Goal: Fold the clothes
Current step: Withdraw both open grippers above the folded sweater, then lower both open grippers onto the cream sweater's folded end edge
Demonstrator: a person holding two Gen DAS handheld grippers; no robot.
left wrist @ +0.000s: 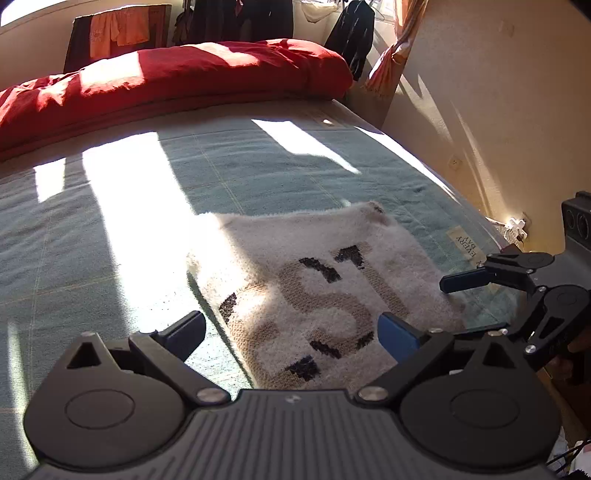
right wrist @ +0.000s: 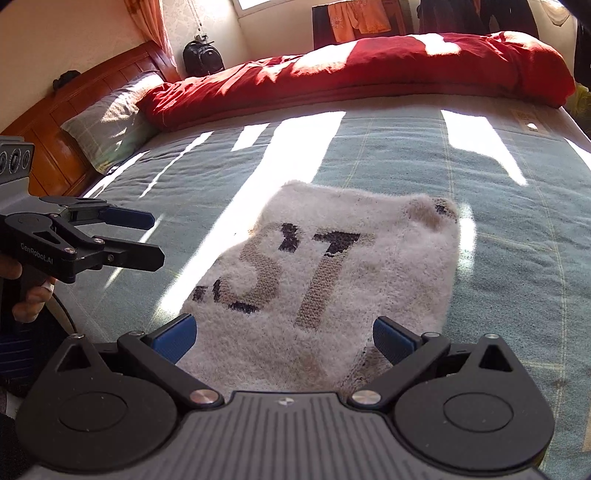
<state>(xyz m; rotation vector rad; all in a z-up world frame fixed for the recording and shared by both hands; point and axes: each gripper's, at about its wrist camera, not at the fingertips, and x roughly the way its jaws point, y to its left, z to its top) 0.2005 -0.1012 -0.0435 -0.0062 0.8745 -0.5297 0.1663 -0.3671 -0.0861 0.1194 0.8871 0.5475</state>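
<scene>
A fluffy white sweater (left wrist: 325, 236) with beige and black letters lies folded into a rough rectangle on the green plaid bedspread (left wrist: 110, 258). My left gripper (left wrist: 291, 332) is open over the sweater's near left edge, with nothing between its blue pads. My right gripper (left wrist: 469, 302) shows at the right, open beside the sweater's right edge. In the right wrist view the sweater (right wrist: 391, 243) fills the middle, and the right gripper (right wrist: 284, 338) hangs open above its near edge. The left gripper (right wrist: 153, 240), held in a hand (right wrist: 33, 291), hovers open just left of the sweater.
A red duvet (right wrist: 369, 74) is bunched along the far side of the bed. A pillow (right wrist: 110, 122) and wooden headboard (right wrist: 55, 110) are at the left. A wall (left wrist: 498, 110) runs close along the bed's right side. Clothes hang at the back (left wrist: 351, 33).
</scene>
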